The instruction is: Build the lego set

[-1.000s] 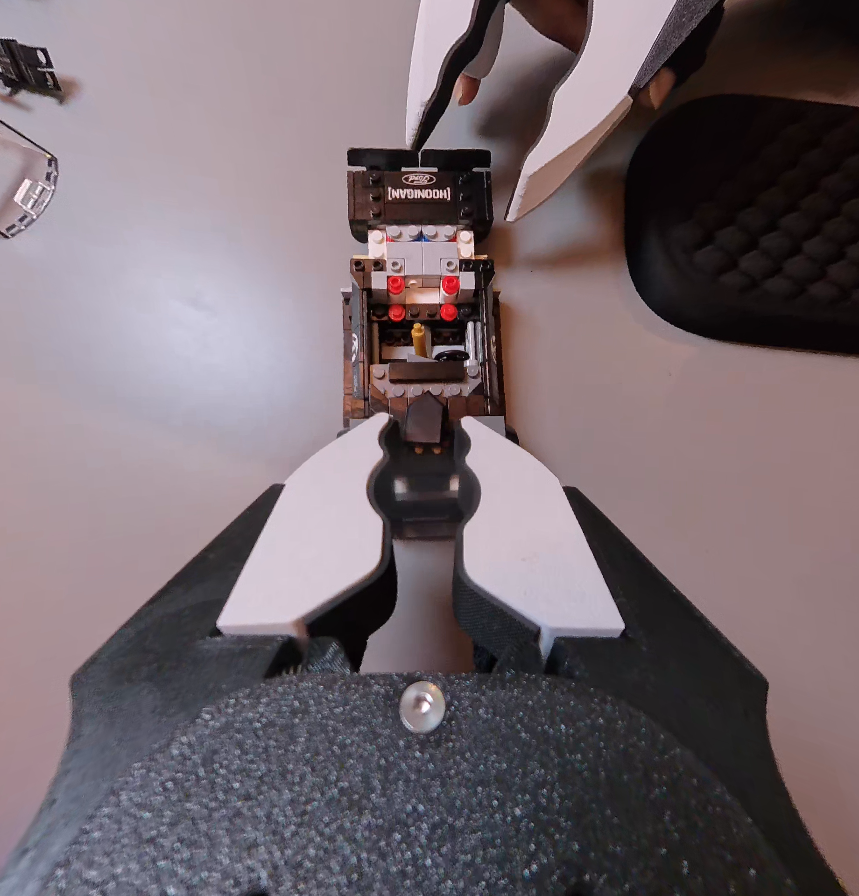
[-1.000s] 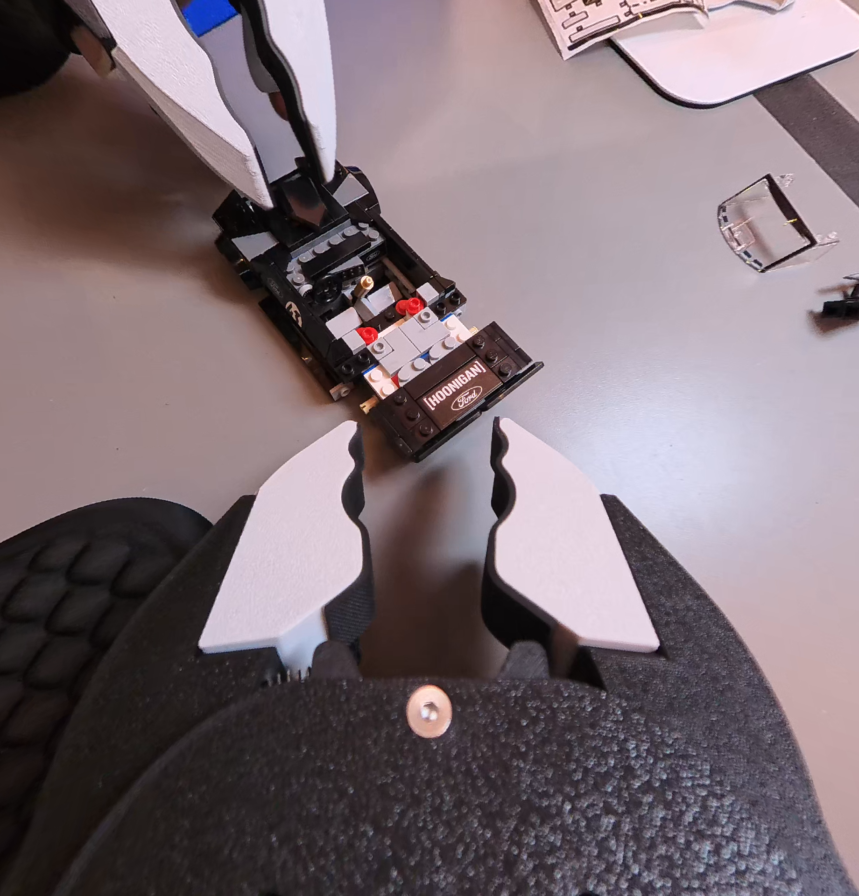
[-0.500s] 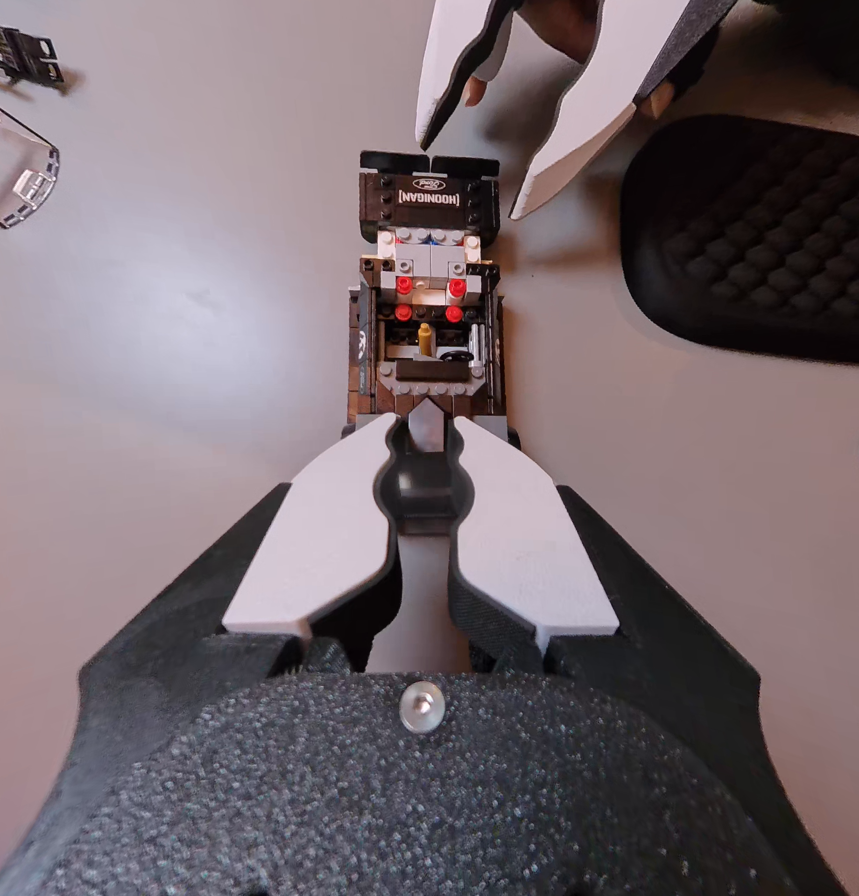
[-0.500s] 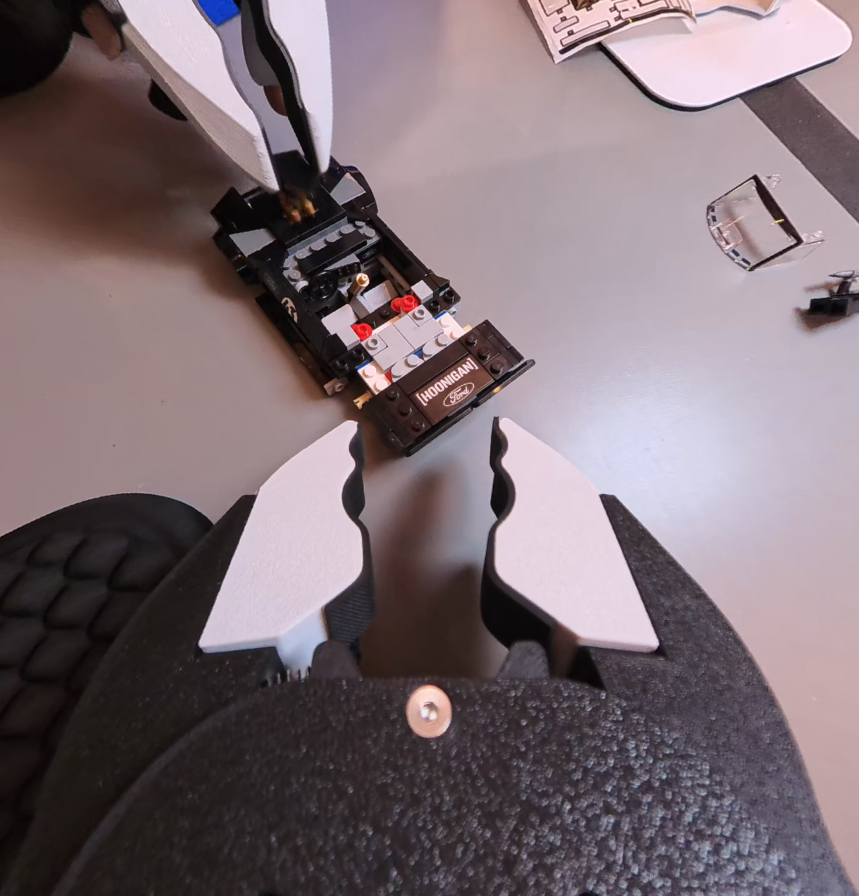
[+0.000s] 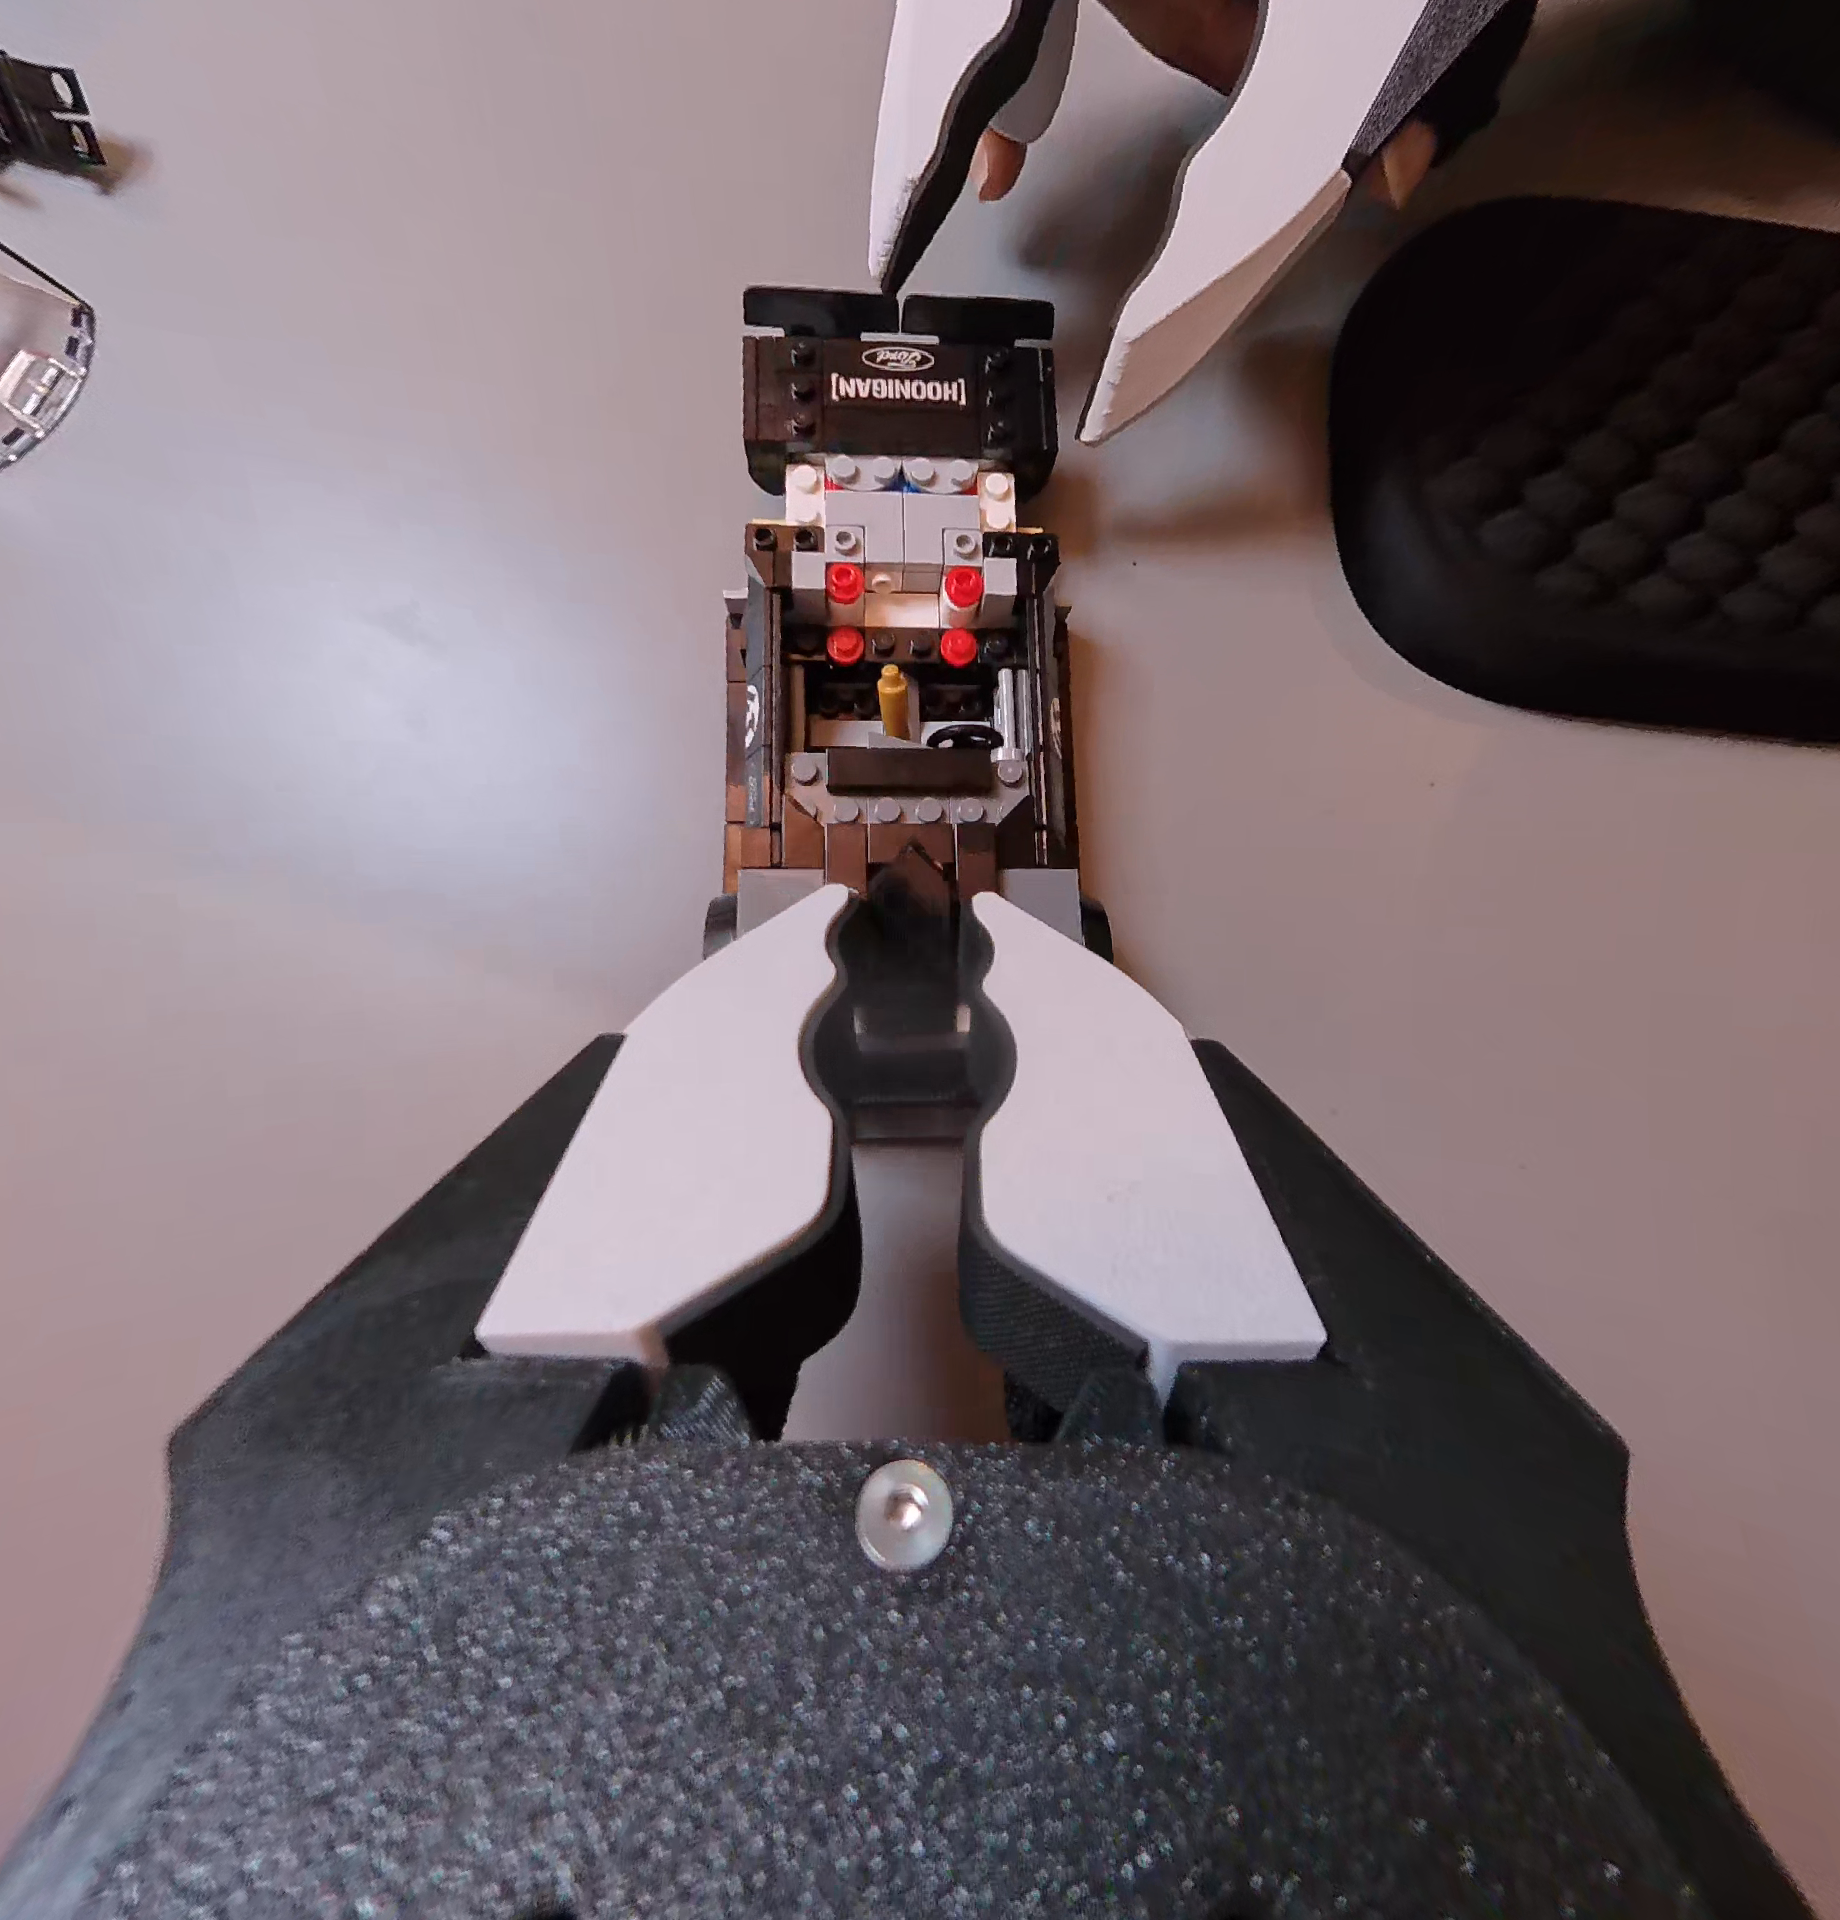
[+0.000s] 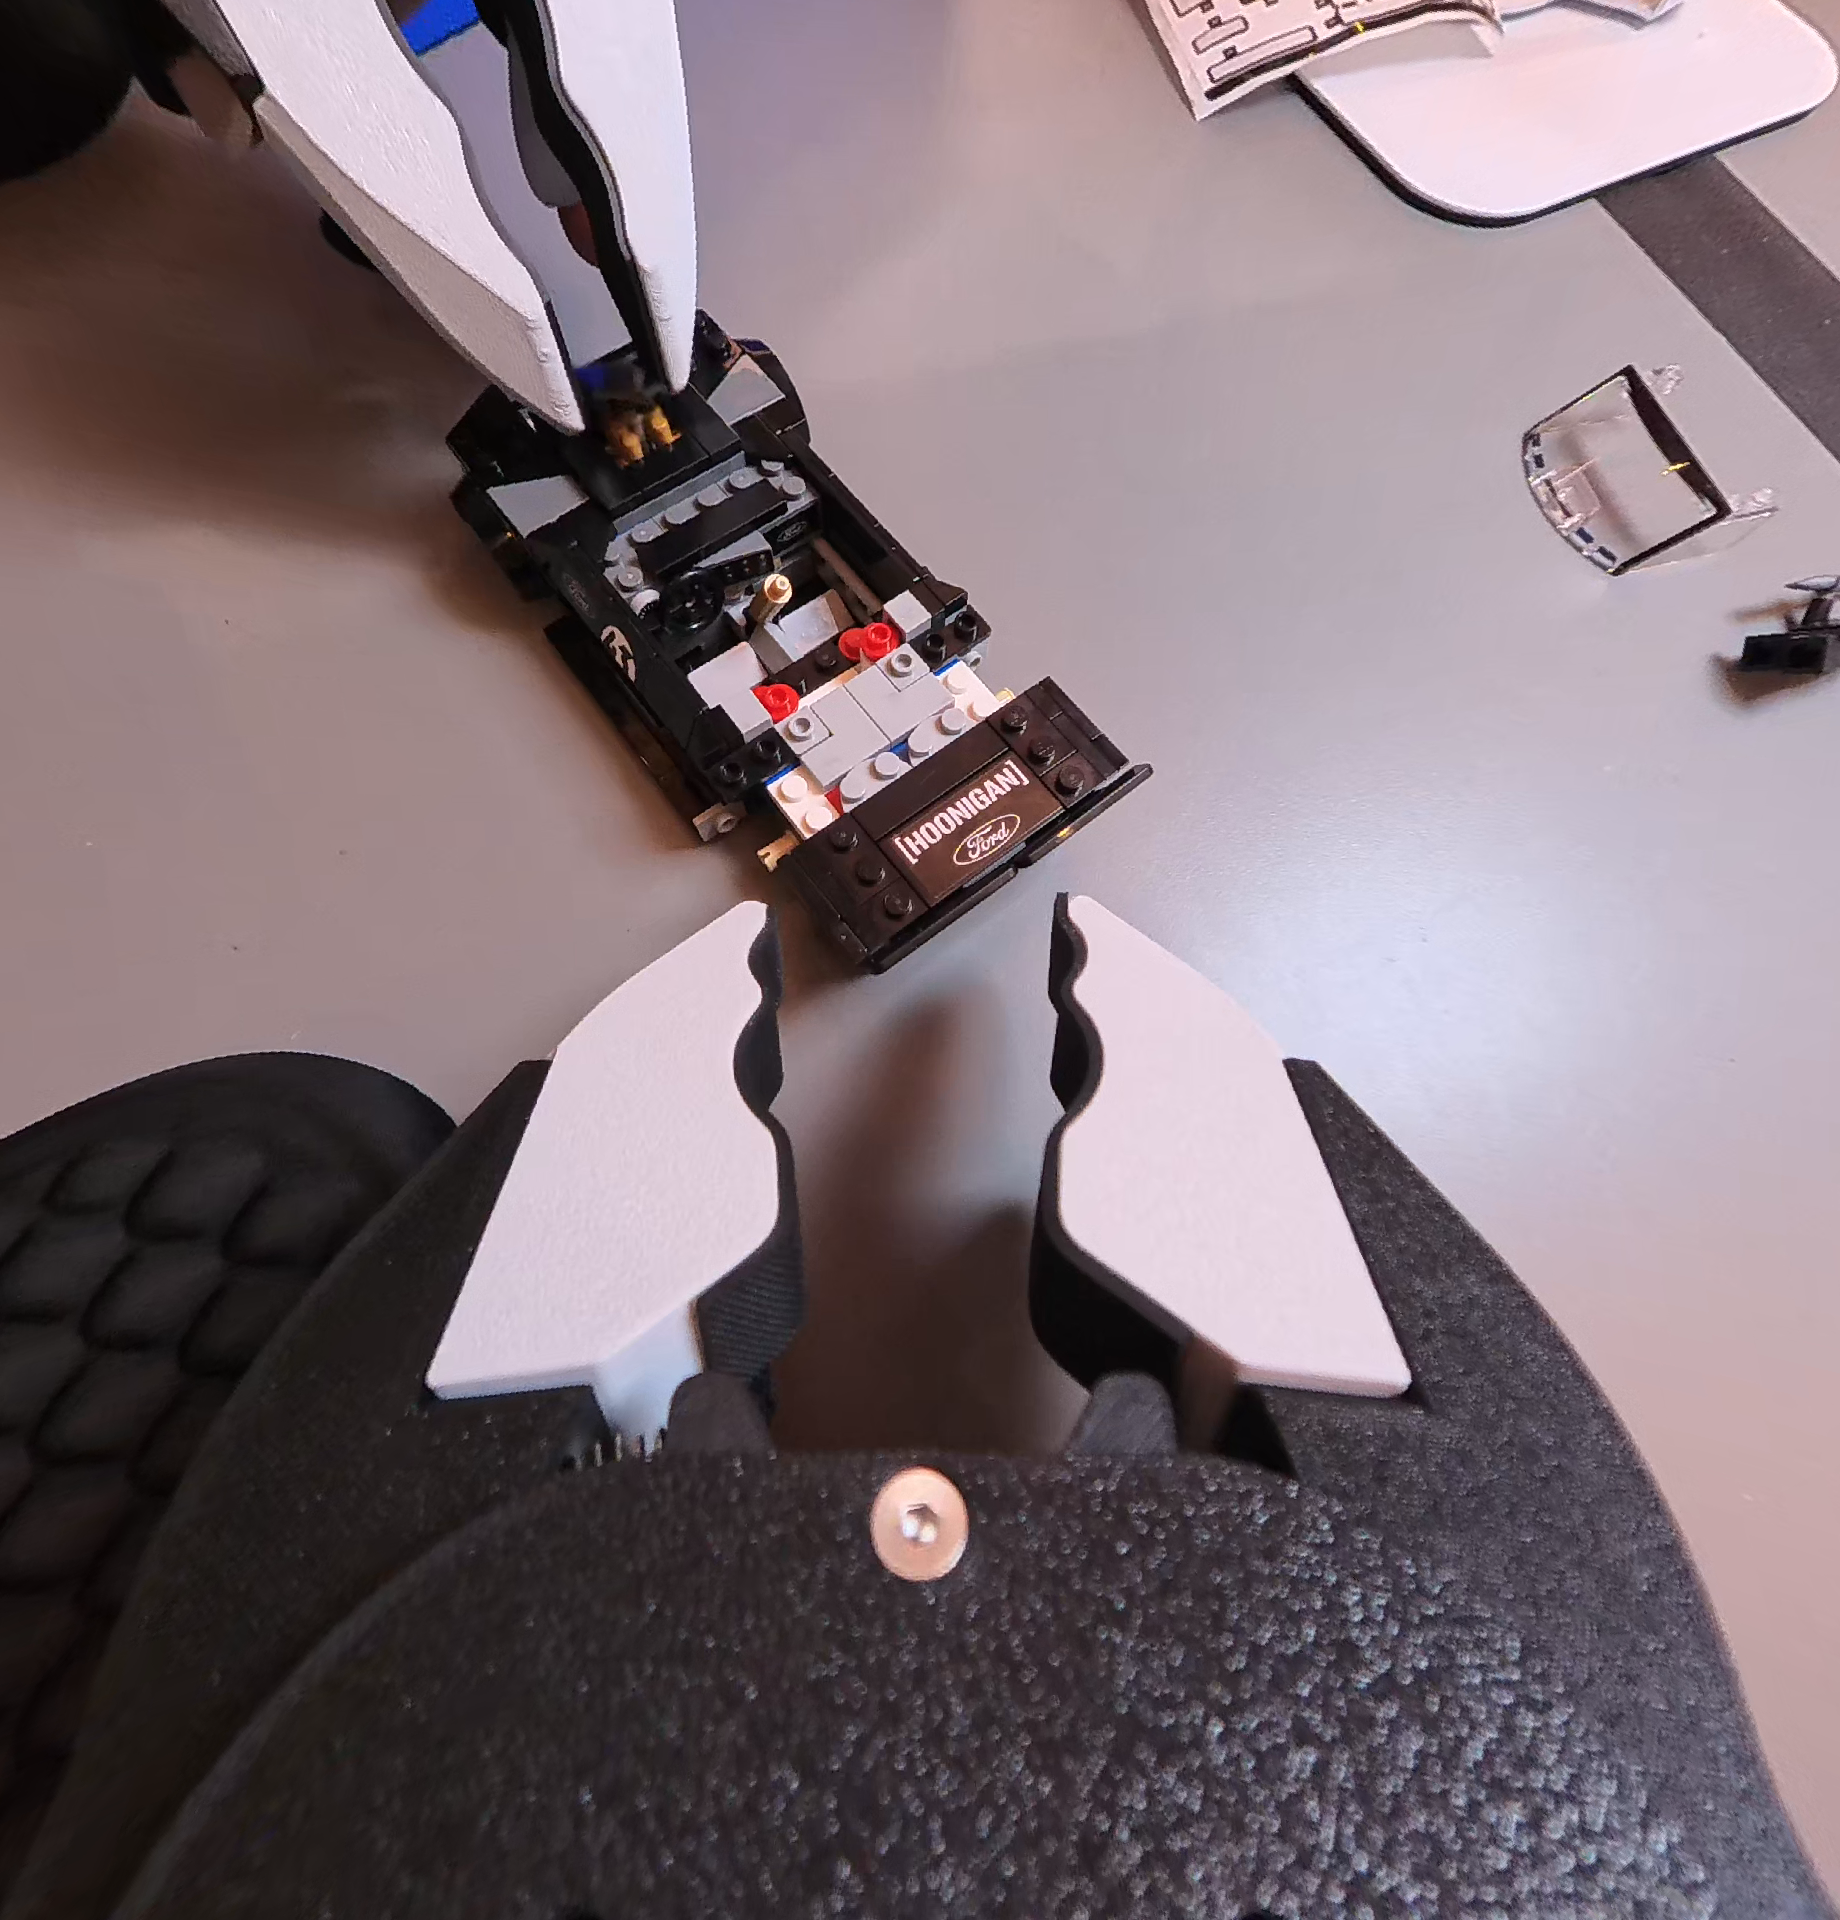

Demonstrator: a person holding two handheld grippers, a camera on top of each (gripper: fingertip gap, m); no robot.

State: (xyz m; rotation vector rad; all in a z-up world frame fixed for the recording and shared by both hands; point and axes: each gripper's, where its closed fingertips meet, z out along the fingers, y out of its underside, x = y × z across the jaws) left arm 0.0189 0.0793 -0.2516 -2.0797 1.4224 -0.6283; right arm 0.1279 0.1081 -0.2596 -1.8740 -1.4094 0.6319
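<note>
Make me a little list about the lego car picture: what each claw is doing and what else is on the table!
Lego car: half built, no roof, on the grey table
Left claw: shut on small black piece at one end of the car
Right claw: open, empty, at the car's other end
Clear windshield piece: loose on the table
Black mat: beside the car

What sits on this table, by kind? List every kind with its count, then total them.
Grippers: 2, left gripper, right gripper
Lego car: 1
Black piece in the left gripper: 1
Clear windscreen piece: 1
Loose black assembly: 1
Black textured pad: 1
White board: 1
Instruction sheet: 1
Total: 9
</note>
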